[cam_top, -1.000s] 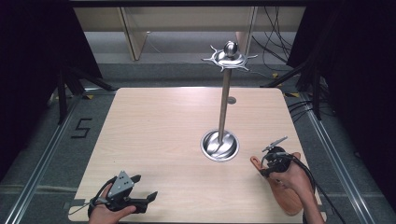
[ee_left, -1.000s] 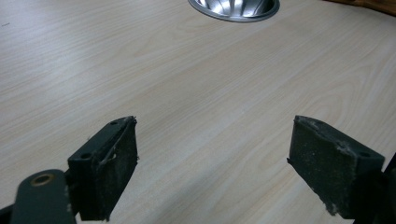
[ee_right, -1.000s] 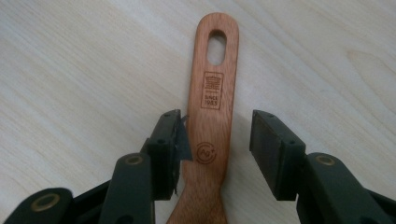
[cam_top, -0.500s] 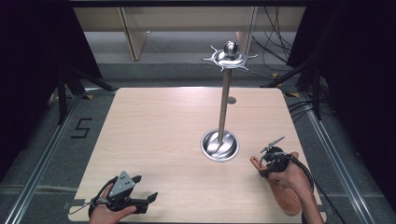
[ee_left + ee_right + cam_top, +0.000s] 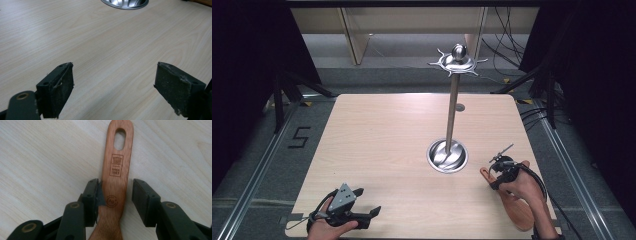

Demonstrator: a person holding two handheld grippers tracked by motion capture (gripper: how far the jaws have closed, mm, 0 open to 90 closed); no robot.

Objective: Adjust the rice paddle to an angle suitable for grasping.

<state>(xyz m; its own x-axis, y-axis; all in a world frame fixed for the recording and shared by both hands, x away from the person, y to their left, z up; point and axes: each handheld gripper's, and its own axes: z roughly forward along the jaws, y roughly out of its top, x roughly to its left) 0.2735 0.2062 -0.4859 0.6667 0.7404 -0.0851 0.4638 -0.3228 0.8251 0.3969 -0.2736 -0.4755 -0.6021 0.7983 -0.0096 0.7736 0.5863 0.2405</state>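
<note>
High view: the wooden spatula [image 5: 511, 200] is seen flat on the table [image 5: 402, 145] near its right front corner, just right of the steel stand [image 5: 448, 156]. The right gripper [image 5: 497, 172] is lowered over the handle; the left gripper [image 5: 354, 212] is rested at the front left, well apart. Both hands are placed as one second ago.

Left gripper view: its jaws are held wide apart over bare tabletop, with nothing between them.

Right gripper view: the jaws have just been closing about the spatula handle [image 5: 115, 185]. The left pad [image 5: 93, 195] touches its edge; a gap remains at the right pad [image 5: 142, 195]. The grasp is judged nearly made, and lifting not yet possible.
</note>
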